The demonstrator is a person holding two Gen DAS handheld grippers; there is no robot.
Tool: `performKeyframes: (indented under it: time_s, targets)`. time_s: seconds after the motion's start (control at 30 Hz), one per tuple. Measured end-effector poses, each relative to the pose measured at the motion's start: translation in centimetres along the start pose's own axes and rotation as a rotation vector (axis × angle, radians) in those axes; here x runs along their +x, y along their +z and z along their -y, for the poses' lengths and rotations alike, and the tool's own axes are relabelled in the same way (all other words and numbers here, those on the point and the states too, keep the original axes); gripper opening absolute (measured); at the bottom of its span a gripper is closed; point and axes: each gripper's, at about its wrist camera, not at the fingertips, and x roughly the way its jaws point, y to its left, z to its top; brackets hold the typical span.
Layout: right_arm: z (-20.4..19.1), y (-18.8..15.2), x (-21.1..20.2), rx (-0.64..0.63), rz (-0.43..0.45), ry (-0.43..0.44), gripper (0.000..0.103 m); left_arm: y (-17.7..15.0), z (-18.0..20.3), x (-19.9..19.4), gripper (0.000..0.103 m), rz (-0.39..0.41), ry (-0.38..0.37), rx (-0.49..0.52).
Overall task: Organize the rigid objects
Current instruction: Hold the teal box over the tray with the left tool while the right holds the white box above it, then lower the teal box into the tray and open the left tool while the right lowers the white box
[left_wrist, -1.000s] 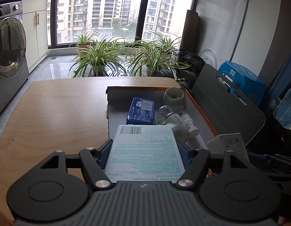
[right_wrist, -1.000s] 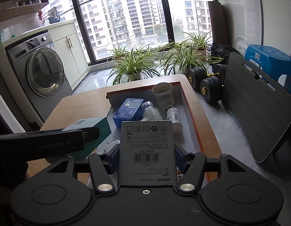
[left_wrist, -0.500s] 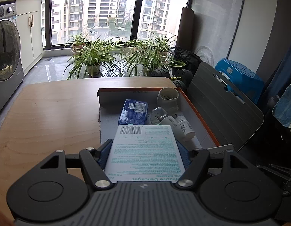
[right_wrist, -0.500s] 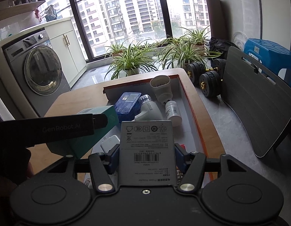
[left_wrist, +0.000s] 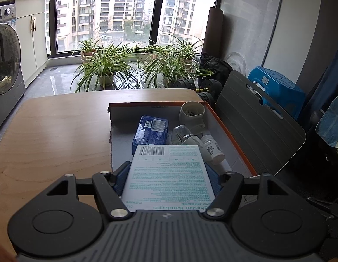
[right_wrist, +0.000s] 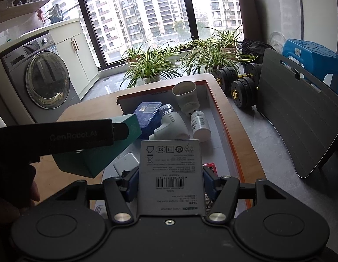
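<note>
Both claws loaded above the tray.
Left claw [left_wrist: 166,174] clamps a bandage box [left_wrist: 167,174]; right claw [right_wrist: 170,174] grips a power adapter box [right_wrist: 171,170] over the orange-edged tray [right_wrist: 230,135] on the worktop [left_wrist: 55,135].

Shallow orange-rimmed cardboard tray [left_wrist: 231,131]: blue plastic case [left_wrist: 150,134], white funnel-shaped plastic fitting [left_wrist: 191,114] and small white pill bottle [left_wrist: 212,149] are crowding the floor ahead of the left gripper [left_wrist: 167,174]. Bare wooden tabletop [left_wrist: 59,135] is lying open leftward.
</note>
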Motion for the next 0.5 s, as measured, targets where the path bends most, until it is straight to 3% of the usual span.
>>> performKeyframes:
  time_s: [0.5]
  targets:
    - [0.3, 0.0, 0.7, 0.012, -0.011, -0.001, 0.070, 0.4, 0.8, 1.2, 0.072, -0.007, -0.013, 0.012]
